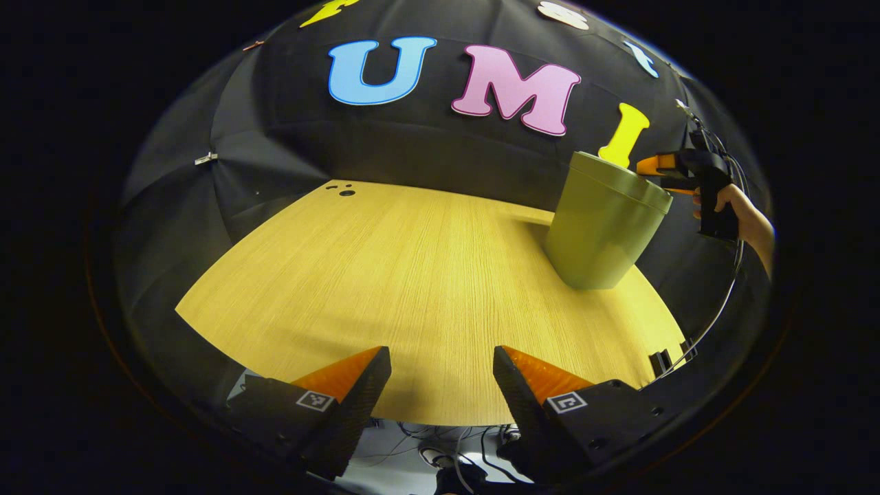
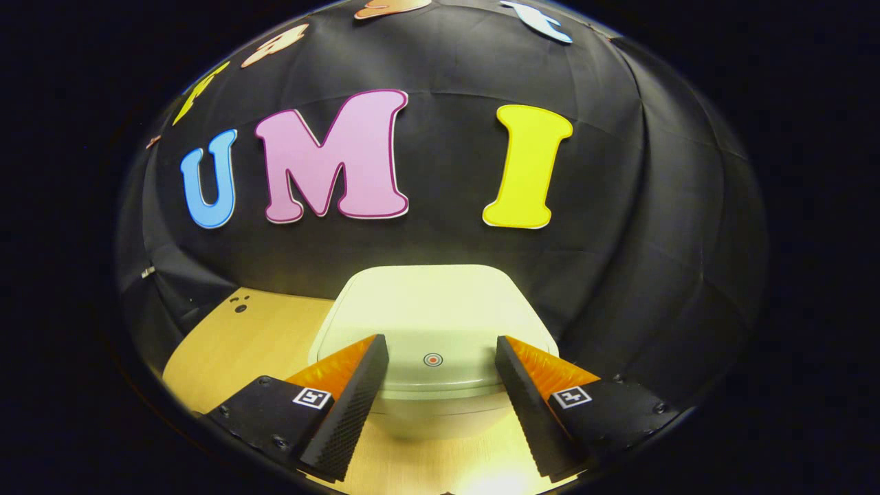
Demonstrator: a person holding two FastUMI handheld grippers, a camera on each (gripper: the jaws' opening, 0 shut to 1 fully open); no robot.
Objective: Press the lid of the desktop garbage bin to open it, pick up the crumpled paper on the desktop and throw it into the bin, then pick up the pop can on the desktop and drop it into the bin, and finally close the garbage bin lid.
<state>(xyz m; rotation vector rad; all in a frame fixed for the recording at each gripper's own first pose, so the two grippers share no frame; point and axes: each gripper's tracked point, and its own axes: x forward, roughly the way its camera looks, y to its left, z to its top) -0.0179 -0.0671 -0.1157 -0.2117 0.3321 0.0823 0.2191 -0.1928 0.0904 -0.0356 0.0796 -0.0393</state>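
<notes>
**Bin lid to be pressed on its marked spot**

Bin point(image 1: 605, 223) is seen in the left gripper view at the table's point(image 1: 412, 289) far right; the left gripper point(image 1: 440, 364) is spread, empty. In the right gripper view, the right gripper point(image 2: 440, 357), spread, straddles the closed lid point(image 2: 433, 309); one fingertip should be lowered squarely onto the ringed dot point(image 2: 433, 359).

Black hand-held gripper point(image 1: 441, 357), square markers
</notes>
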